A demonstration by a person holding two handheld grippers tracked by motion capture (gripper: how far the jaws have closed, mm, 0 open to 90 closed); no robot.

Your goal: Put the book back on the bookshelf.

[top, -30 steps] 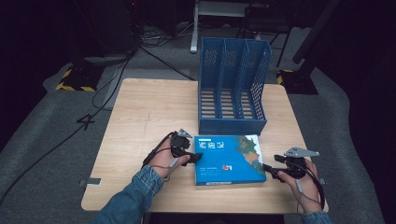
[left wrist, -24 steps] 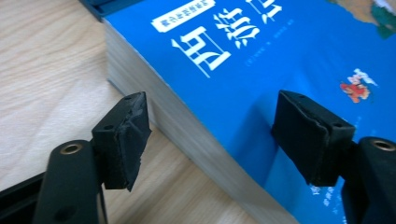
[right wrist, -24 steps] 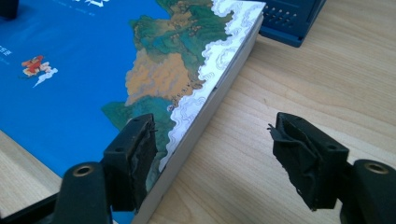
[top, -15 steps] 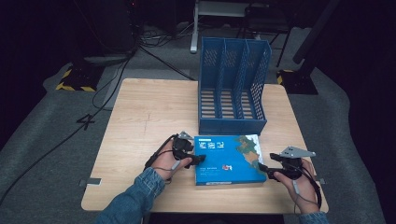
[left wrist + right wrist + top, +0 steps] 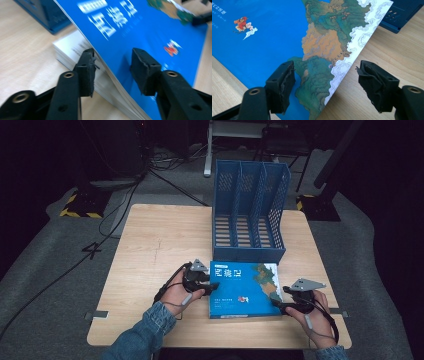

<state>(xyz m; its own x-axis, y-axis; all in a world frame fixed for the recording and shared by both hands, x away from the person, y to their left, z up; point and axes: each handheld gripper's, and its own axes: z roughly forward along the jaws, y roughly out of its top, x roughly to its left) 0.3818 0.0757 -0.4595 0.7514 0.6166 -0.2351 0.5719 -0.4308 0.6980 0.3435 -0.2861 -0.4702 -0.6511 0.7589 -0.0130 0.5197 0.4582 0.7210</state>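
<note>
- Lying flat on table (image 5: 150,245), near front edge, just in front of blue file rack (image 5: 250,210): thick blue book (image 5: 245,290).
- L gripper (image 5: 112,72): jaws apart, straddling book's lifted edge, not clenched.
- R gripper (image 5: 325,85): jaws wide apart, straddling opposite edge.
- Prob heavy; glossy cover = slippery, floppy. Grab whole page block, both sides.

We see a light wooden tabletop (image 5: 150,250). On it a blue book (image 5: 243,289) lies flat near the front edge, and just behind the book stands a blue three-slot file rack (image 5: 249,210), its open top upward.
</note>
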